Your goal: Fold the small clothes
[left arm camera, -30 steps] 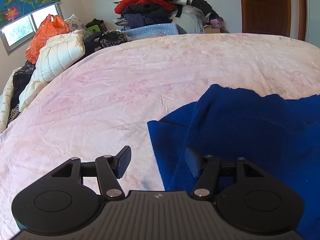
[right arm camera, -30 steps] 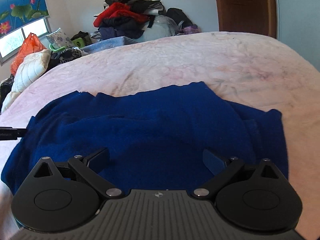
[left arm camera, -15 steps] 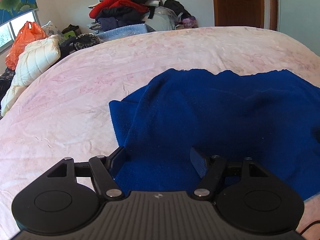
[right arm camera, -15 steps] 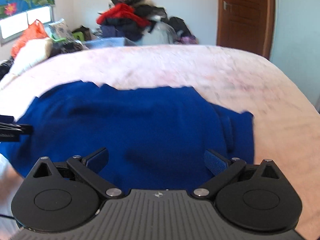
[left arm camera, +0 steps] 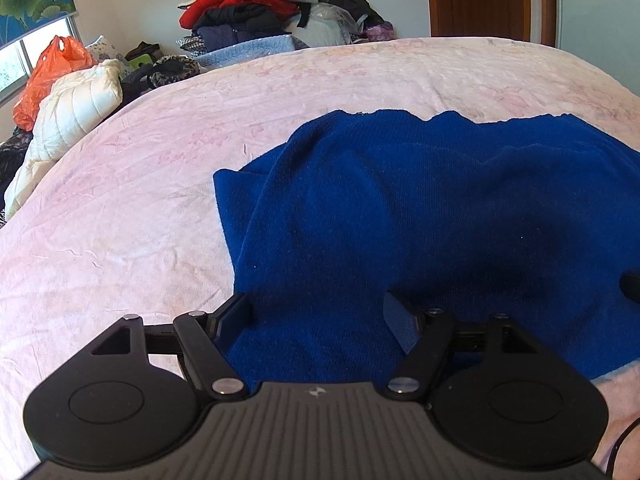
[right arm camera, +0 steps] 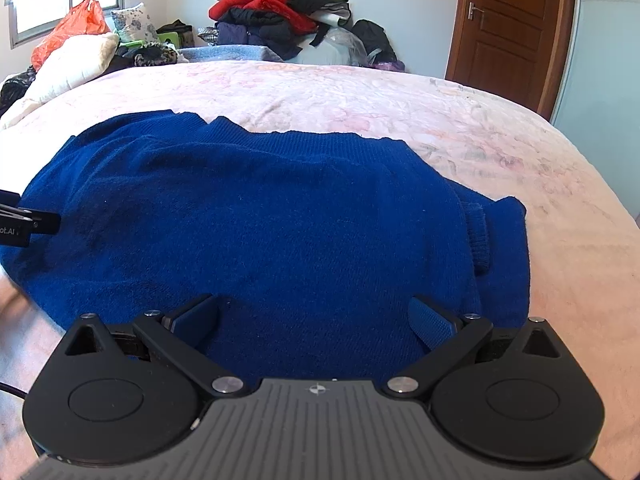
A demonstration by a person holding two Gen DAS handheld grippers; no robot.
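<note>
A dark blue knitted sweater (left arm camera: 420,216) lies spread on the pink bedspread (left arm camera: 140,184), with a folded sleeve at its right side in the right wrist view (right arm camera: 480,236). My left gripper (left arm camera: 318,314) is open over the sweater's near left part. My right gripper (right arm camera: 316,320) is open wide over the sweater's (right arm camera: 260,220) near edge. Neither holds cloth. The left gripper's tip shows at the left edge of the right wrist view (right arm camera: 28,222).
A pile of clothes (left arm camera: 256,12) is heaped at the far side of the bed. A white quilted jacket (left arm camera: 68,116) and an orange plastic bag (left arm camera: 48,68) lie at the far left. A brown door (right arm camera: 516,28) stands at the far right.
The left gripper has moved right, from the sweater's left edge to over its body. The right gripper has shifted closer and its view has steadied. Both stay open.
</note>
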